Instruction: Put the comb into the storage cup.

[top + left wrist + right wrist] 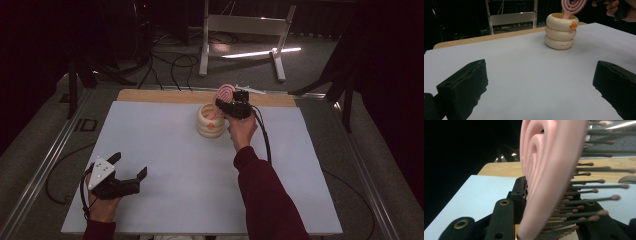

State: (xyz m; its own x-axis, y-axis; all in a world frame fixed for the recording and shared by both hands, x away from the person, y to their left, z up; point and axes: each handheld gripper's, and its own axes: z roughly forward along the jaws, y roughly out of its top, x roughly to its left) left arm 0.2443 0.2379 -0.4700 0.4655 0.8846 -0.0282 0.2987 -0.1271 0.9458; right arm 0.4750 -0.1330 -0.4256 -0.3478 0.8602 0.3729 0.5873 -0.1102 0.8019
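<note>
A pink hairbrush (225, 93) stands tilted with its handle down inside a cream ringed holder (210, 122) at the back middle of the white table top (175, 165). My right gripper (231, 105) is shut on the brush head just above the holder's rim. In the right gripper view the brush (546, 170) and its bristles sit between the black jaws of the right gripper (549, 202). My left gripper (131, 164) rests near the front left, open and holding nothing. From the left gripper view (541, 75) the holder (560, 33) and brush (572, 6) are far ahead.
A small orange figure (573, 24) sits on the holder's rim. A wooden strip (165, 96) runs along the table's far edge. Behind it on the floor stand a white frame (245, 25) and loose cables (175, 65).
</note>
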